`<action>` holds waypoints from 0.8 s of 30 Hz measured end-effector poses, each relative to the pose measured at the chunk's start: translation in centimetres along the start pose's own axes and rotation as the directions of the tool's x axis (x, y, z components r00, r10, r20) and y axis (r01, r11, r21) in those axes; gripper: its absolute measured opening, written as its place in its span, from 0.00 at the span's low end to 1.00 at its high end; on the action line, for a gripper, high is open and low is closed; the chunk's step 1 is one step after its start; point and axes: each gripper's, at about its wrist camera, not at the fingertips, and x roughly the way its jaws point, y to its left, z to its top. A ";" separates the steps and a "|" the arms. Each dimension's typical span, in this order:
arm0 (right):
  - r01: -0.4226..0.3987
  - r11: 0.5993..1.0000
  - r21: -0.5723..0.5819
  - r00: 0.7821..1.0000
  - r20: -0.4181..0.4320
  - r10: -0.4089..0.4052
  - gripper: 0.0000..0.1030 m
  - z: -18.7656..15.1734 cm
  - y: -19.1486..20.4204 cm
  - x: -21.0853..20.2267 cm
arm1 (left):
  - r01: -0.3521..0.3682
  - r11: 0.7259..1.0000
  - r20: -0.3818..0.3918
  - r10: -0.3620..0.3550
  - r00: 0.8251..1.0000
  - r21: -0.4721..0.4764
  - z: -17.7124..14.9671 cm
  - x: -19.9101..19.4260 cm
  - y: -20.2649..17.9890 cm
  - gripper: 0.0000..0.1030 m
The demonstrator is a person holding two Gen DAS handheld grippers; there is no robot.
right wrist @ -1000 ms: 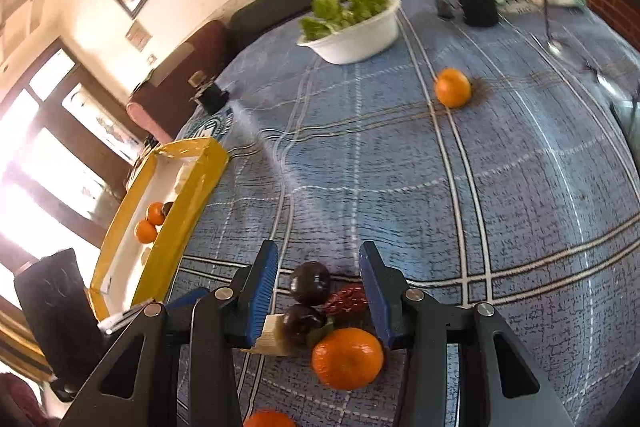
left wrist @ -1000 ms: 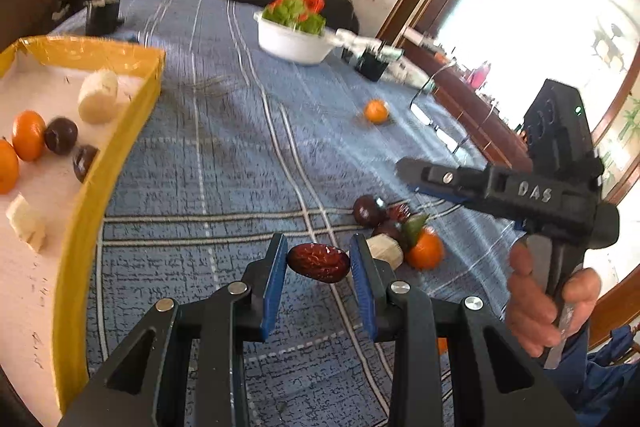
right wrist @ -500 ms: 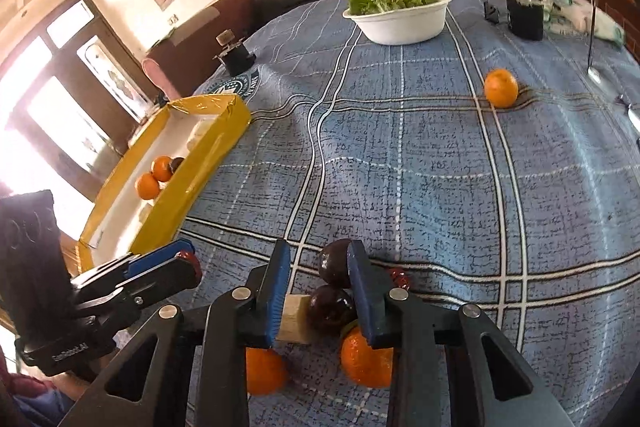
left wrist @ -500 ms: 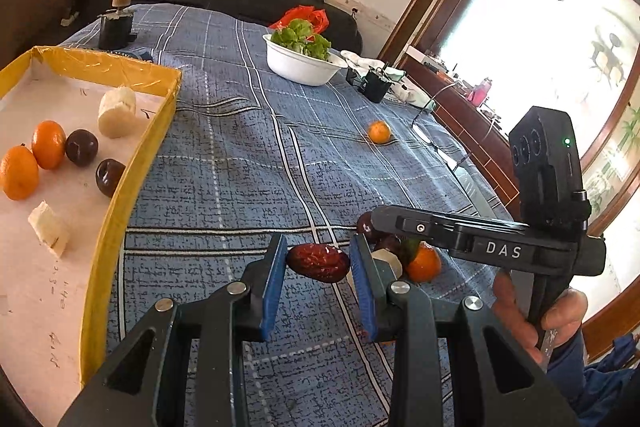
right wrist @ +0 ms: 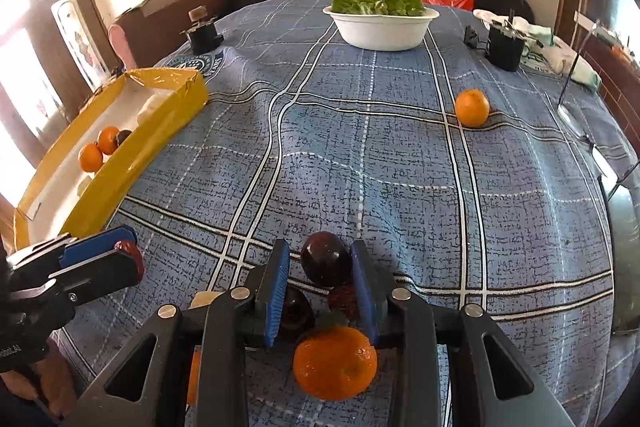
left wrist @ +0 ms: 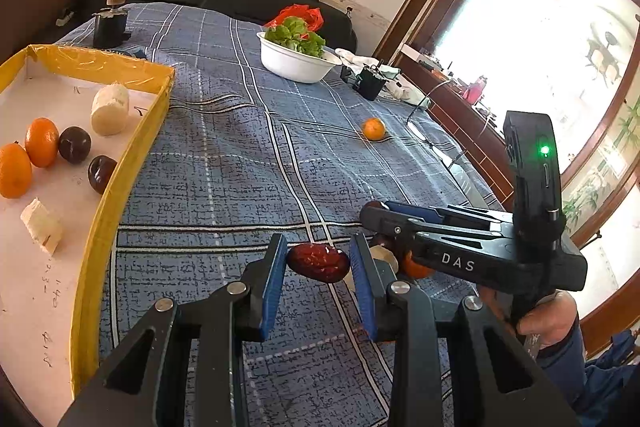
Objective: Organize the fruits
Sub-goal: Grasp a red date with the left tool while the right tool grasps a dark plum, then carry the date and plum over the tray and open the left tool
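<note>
The left claw (left wrist: 319, 264) is clenched on a red date (left wrist: 318, 262), held clear above the blue checked cloth of the table (left wrist: 248, 163). The date's long axis runs crosswise between the two blue pads, an end against each, so the pads pinch it lengthwise; that keeps the wrinkled fruit from rolling out on the way to the yellow-rimmed tray (left wrist: 120, 183), which lies to the left and already carries oranges, dark plums and pale chunks.

The right claw (right wrist: 320, 269) stands down over the loose pile on the cloth, its pads flanking a dark plum (right wrist: 325, 263). They look to touch its sides, though whether the grip has fully closed cannot be told from this angle. A near orange (right wrist: 335, 363) sits just under the claw, and a lone orange (right wrist: 472, 107) rests well apart, toward the white bowl (right wrist: 380, 27) of greens.
</note>
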 end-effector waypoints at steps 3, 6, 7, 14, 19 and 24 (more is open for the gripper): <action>-0.002 1.000 0.014 1.000 0.006 0.002 0.26 0.0 -0.2 -0.1 | 0.001 1.000 0.001 -0.001 1.000 0.000 0.0 0.0 0.0 0.30; -0.015 0.999 0.044 0.999 0.031 0.013 0.26 0.2 -0.6 -0.7 | 0.000 1.000 0.006 0.000 1.000 -0.002 0.0 -0.1 0.0 0.30; -0.024 0.998 0.053 0.999 0.046 0.021 0.26 0.2 -0.7 -1.0 | 0.000 1.000 0.006 0.000 1.000 -0.003 0.0 -0.1 0.0 0.30; -0.124 0.990 0.063 0.981 0.156 0.113 0.27 0.5 -0.3 -3.3 | -0.004 1.000 0.014 0.004 1.000 -0.004 0.0 -0.3 -0.1 0.30; -0.173 0.985 0.010 0.972 0.162 0.169 0.27 0.3 1.2 -3.5 | -0.017 1.000 0.027 0.017 0.999 -0.009 0.0 -0.6 -0.1 0.30; -0.201 0.979 -0.019 0.964 0.173 0.202 0.27 0.0 1.8 -3.9 | -0.013 1.000 0.035 0.014 0.999 -0.028 0.4 -1.4 0.1 0.30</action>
